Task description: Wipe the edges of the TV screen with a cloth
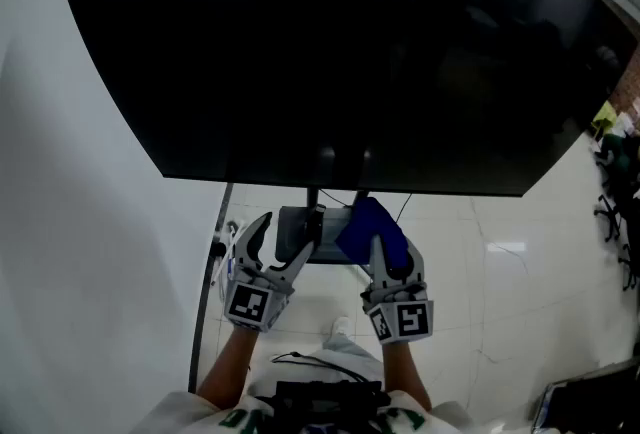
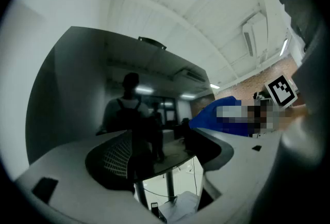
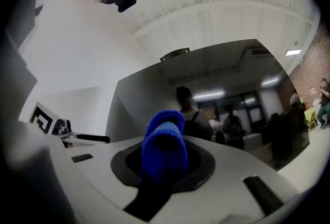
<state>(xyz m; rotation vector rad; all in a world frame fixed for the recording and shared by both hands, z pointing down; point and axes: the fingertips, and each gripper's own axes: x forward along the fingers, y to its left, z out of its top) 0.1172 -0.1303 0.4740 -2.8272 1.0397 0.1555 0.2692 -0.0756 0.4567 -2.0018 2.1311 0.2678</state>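
The right gripper (image 1: 390, 257) is clamped on a folded blue cloth (image 1: 368, 225), which looks soft, light and best pinched mid-fold, near the lower edge of the dark TV screen (image 1: 340, 52), likely fragile under pressure, while the left gripper (image 1: 285, 237) gapes wide, empty.

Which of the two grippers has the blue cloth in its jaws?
The right gripper: its jaws are shut on the folded blue terry cloth, by the black TV screen's lower edge. The left gripper's jaws stand apart with nothing between them.
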